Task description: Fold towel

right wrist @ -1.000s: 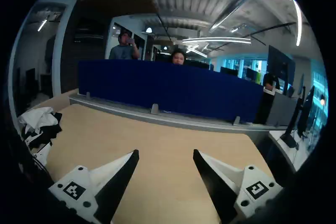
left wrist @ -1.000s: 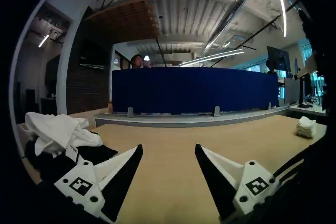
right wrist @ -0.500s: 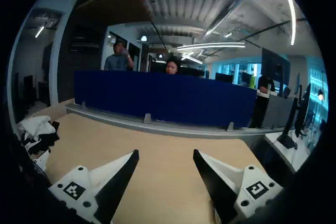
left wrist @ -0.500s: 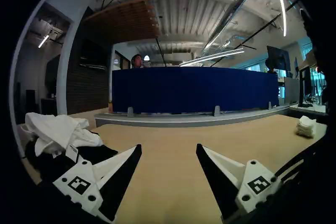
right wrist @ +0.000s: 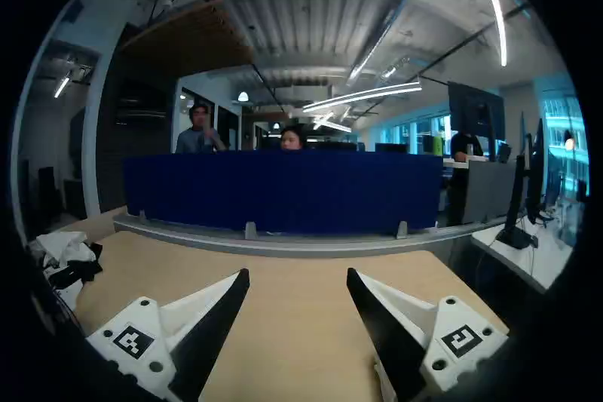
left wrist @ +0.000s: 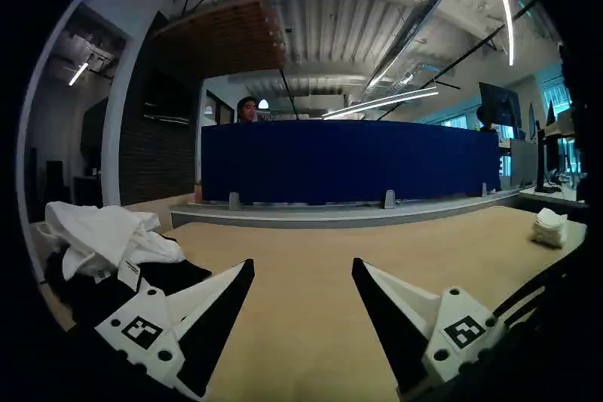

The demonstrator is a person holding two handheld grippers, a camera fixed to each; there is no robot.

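A crumpled pile of white and black towels [left wrist: 105, 247] lies at the left of the wooden table [left wrist: 316, 251] in the left gripper view. My left gripper [left wrist: 301, 270] is open just right of that pile, low over the table, holding nothing. In the right gripper view the same pile [right wrist: 64, 255] sits far left. My right gripper [right wrist: 296, 277] is open over the bare wooden table [right wrist: 301, 289], well away from the pile. A small folded white cloth [left wrist: 548, 226] rests at the table's right edge in the left gripper view.
A blue divider panel [left wrist: 339, 161] on a grey rail closes off the far side of the table. People sit and stand behind the divider [right wrist: 286, 179]. Monitors [right wrist: 528, 191] stand on a neighbouring desk to the right. A dark cable [left wrist: 535, 289] runs near my left gripper's right finger.
My right gripper has tilted up and turned, so the towel pile slid lower and farther left in its view. My left gripper has stayed almost still.
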